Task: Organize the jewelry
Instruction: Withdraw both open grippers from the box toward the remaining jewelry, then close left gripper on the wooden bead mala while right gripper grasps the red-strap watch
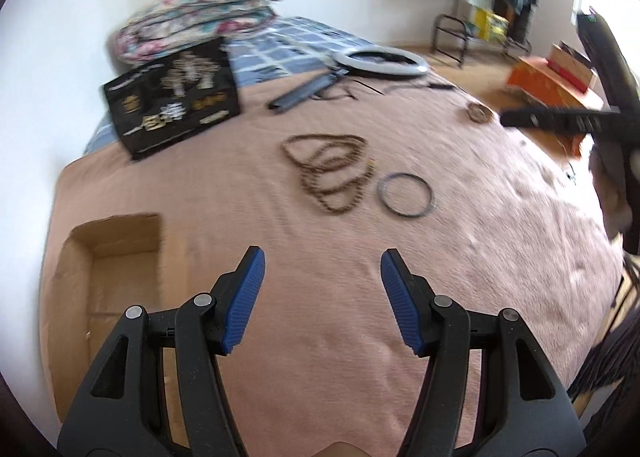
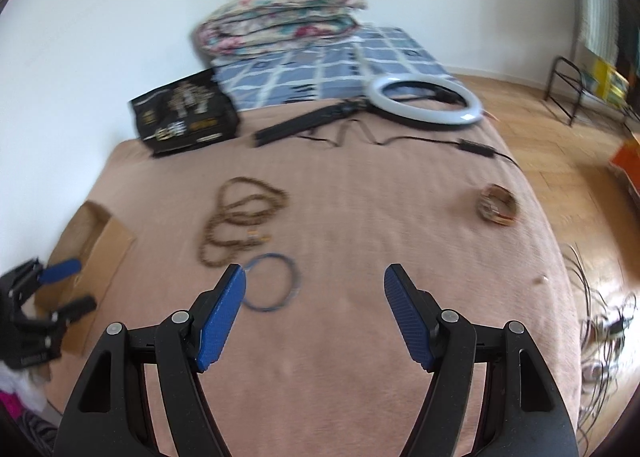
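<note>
A brown beaded necklace [image 1: 328, 173] lies coiled on the pink blanket, with a thin bangle ring [image 1: 405, 195] just right of it. A small woven bracelet [image 1: 479, 113] lies farther right. An open cardboard box [image 1: 108, 257] sits at the left. My left gripper [image 1: 322, 277] is open and empty above the blanket, short of the necklace. In the right wrist view the necklace [image 2: 240, 217], bangle [image 2: 272, 283], bracelet [image 2: 496, 205] and box [image 2: 92, 257] show too. My right gripper [image 2: 316, 297] is open and empty, the bangle by its left finger.
A black printed bag [image 2: 184, 117], a ring light [image 2: 424, 99] with its stand and cable, and folded quilts [image 2: 280, 17] lie at the bed's far end. Wooden floor and cables [image 2: 600, 317] lie to the right. The left gripper [image 2: 52, 289] shows over the box.
</note>
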